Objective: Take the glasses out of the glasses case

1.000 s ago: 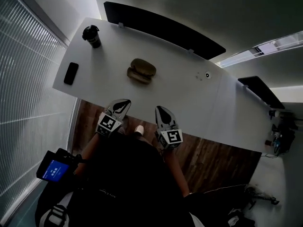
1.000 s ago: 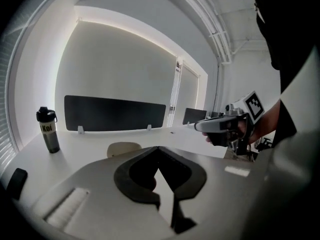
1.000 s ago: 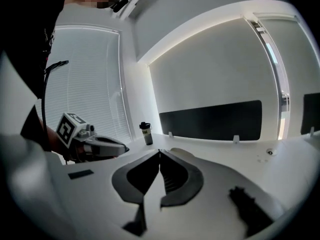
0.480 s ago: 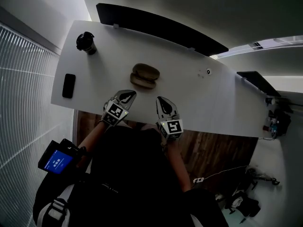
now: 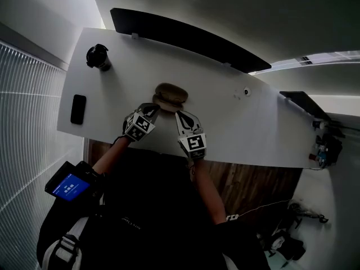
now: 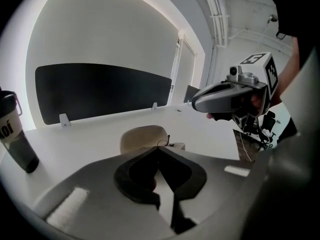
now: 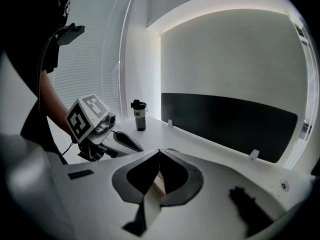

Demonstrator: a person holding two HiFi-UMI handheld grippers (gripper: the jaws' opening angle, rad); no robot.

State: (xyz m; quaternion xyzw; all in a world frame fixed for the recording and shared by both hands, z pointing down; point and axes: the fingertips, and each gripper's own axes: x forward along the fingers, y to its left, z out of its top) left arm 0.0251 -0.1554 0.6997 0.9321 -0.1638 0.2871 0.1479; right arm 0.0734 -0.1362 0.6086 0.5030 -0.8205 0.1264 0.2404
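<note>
Dim overhead view of a white surface (image 5: 236, 122) with a tan oval glasses case (image 5: 170, 96) lying, apparently closed, near the middle, towards the person's edge. A person holds the left tongs (image 5: 153, 109) and the right tongs (image 5: 179, 113), both with tips pressed together and nothing between them, pointing at the near side of the case; whether they touch it cannot be told. Each carries a cube with black-and-white square markers, no words. A dark tumbler (image 5: 98, 57) stands at the far left corner; the left gripper view shows pale lettering on it (image 6: 12, 134), cut off by the edge and not readable. A black phone (image 5: 78, 109) lies face down at the left edge. A small blue screen (image 5: 68, 185) by the person's left arm has print too small to read. A second earlier both tongs hung at the near edge, well short of the case; they have since come forward to it.
</note>
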